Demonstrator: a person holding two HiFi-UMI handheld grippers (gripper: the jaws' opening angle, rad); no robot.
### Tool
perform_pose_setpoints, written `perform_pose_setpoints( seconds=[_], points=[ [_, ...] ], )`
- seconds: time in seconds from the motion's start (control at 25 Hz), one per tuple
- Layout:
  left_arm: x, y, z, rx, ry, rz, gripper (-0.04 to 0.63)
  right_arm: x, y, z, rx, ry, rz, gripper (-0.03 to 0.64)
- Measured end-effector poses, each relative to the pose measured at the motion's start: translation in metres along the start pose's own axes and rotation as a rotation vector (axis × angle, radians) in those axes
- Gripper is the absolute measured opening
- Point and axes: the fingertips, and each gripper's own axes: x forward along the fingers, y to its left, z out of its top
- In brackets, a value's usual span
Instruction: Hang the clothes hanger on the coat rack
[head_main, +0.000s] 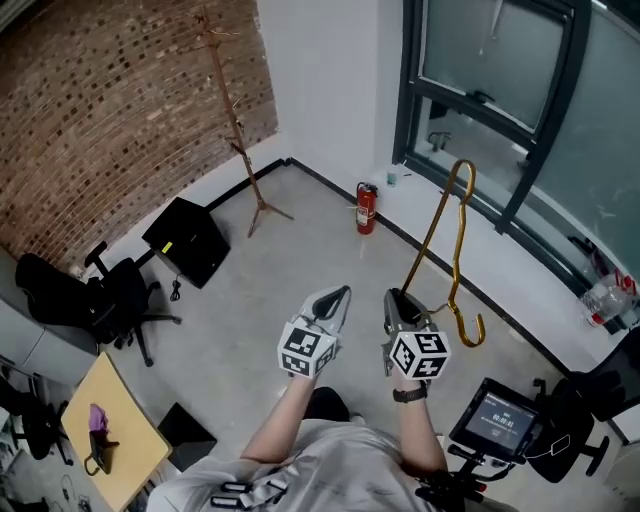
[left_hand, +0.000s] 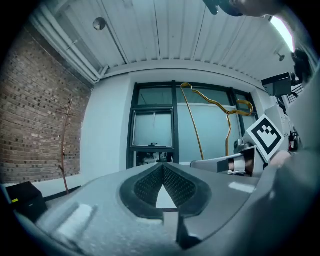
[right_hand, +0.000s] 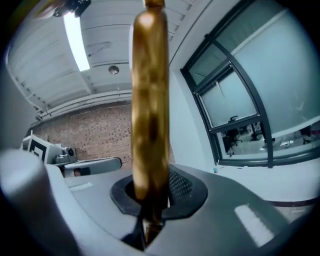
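The clothes hanger (head_main: 459, 255), a golden-brown one, stood up out of my right claw (head_main: 400, 298), right of the middle of the scene and in front of the dark-framed window (head_main: 520, 80). In the right gripper view the hanger (right_hand: 150, 115) ran straight up from between the pads, and the right claw (right_hand: 150, 200) was clamped tight on its lower end. The hook end curled near the claw's right side in the head view. My left claw (head_main: 338, 297) sat just beside the right one, on its left. In the left gripper view the left claw (left_hand: 164, 172) had its tips pressed together with nothing between them, and the hanger (left_hand: 191, 120) showed to its right against the glass. The coat rack (head_main: 232, 130), a thin wooden tree with short pegs, stood at the far left by the brick wall (head_main: 100, 120), well apart from the hanger; nothing hung on it. It also appeared in the left gripper view (left_hand: 64, 145), far left. A red fire extinguisher (head_main: 367, 208) stood on the floor below the window, between rack and hanger. A black office chair (head_main: 120, 300) was at the left, and a yellow counter (head_main: 130, 450) lay near left.
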Motion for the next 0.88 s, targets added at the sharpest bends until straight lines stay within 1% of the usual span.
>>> perform_pose_setpoints(
  seconds=[0.04, 0.2, 0.32, 0.4, 0.52, 0.72, 0.8, 0.88],
  points=[
    [0.009, 0.005, -0.003, -0.006, 0.008, 0.0, 0.002, 0.008, -0.005, 0.0, 0.012, 0.004, 0.011, 0.04],
    [0.068, 0.044, -0.011, -0.013, 0.02, -0.002, 0.002, 0.058, -0.035, 0.007, -0.052, 0.006, 0.007, 0.038],
    [0.125, 0.068, -0.013, -0.031, 0.006, -0.022, 0.002, 0.105, -0.075, 0.01, -0.041, 0.029, -0.007, 0.038],
    [0.162, 0.093, -0.009, -0.036, -0.004, -0.028, 0.002, 0.139, -0.093, 0.018, -0.045, 0.044, -0.005, 0.038],
    [0.216, 0.139, 0.007, -0.052, -0.042, -0.02, 0.002, 0.193, -0.108, 0.042, -0.113, 0.054, 0.009, 0.038],
    [0.293, 0.203, 0.033, -0.025, -0.081, -0.048, 0.002, 0.281, -0.131, 0.076, -0.179, 0.043, 0.014, 0.038],
    [0.315, 0.233, 0.036, -0.023, -0.082, -0.047, 0.002, 0.313, -0.135, 0.076, -0.193, 0.048, 0.019, 0.038],
    [0.333, 0.258, 0.026, -0.062, -0.059, -0.043, 0.002, 0.34, -0.142, 0.065, -0.187, 0.084, 0.022, 0.038]
  ],
)
